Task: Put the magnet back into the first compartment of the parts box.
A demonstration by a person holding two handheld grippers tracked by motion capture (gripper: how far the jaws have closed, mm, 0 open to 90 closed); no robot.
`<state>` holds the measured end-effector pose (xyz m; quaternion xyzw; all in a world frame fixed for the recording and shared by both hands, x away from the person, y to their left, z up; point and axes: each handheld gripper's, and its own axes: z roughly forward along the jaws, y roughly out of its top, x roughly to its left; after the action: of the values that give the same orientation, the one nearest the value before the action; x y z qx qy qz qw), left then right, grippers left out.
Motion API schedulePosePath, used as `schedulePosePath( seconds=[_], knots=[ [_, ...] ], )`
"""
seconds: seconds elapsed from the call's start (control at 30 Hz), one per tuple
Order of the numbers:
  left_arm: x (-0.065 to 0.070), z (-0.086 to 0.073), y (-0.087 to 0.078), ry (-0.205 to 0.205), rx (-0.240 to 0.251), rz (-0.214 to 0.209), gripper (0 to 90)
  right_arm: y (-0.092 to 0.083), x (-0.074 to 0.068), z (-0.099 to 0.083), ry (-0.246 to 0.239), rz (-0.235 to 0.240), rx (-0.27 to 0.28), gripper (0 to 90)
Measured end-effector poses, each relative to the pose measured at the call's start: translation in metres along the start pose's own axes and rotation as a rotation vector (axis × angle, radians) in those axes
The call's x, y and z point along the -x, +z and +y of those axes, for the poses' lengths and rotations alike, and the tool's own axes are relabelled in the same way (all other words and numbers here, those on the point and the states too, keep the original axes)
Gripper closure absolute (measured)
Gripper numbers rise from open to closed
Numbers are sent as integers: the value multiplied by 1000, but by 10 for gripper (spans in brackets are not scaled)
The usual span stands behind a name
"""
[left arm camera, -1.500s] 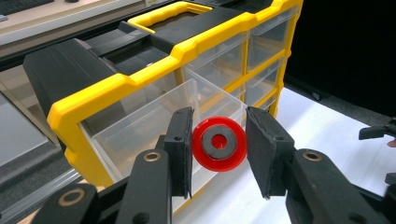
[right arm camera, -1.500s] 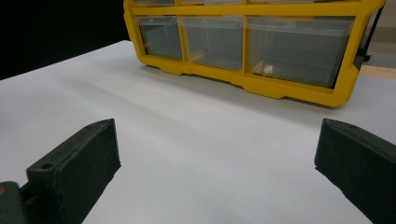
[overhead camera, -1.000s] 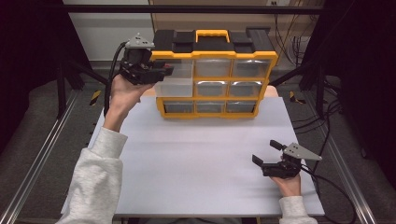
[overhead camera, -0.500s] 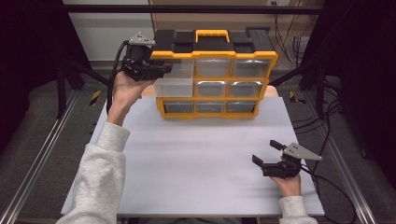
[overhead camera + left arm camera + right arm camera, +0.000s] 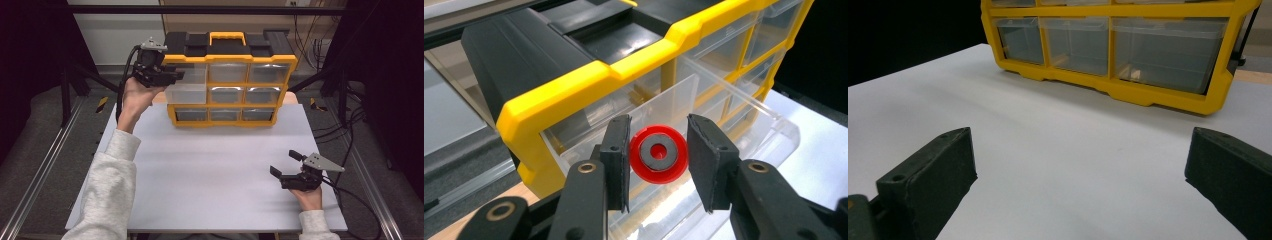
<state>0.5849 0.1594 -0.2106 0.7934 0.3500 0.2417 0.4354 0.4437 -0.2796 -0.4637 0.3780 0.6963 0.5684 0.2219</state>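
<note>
Red ring (image 5: 658, 154), a small disc with a grey centre, sits between the jaws of your left gripper (image 5: 658, 160) in the left gripper view, above the pulled-out clear drawer (image 5: 724, 130) at the upper left of the yellow organizer (image 5: 227, 80). The jaws stand a little wider than the ring, with slim gaps on both sides, so you are not squeezing it; whether it lies in the drawer or is falling cannot be told.

From the high view, your left arm reaches forward and up from the lower left, the grey sleeve (image 5: 107, 192) ending at the wrist and the left hand (image 5: 134, 97) raised beside the organizer's left end. There your left gripper (image 5: 172, 76) points right, over the open drawer (image 5: 186, 90).

Your right hand (image 5: 307, 195) rests low at the near right of the white table (image 5: 210, 165), well apart from the organizer. Your right gripper (image 5: 284, 164) has its jaws spread wide with nothing between them; the right gripper view shows bare tabletop between them.

That view cuts off the organizer's top. The other drawers' contents are too blurred to make out, and the ring is too small to find from above.
</note>
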Motion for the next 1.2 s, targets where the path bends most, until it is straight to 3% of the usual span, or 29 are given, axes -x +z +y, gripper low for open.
schedulePosePath(
  seconds=[0.8,1.03,1.2],
  knots=[
    [-4,-7,12,-4,-59,35,619,0,0,0,1,-3,2,3],
    [-6,-8,12,-15,-48,20,614,0,0,0,1,-2,2,3],
    [-5,-8,9,-7,-22,26,559,-1,0,0,4,0,4,3]
  ],
)
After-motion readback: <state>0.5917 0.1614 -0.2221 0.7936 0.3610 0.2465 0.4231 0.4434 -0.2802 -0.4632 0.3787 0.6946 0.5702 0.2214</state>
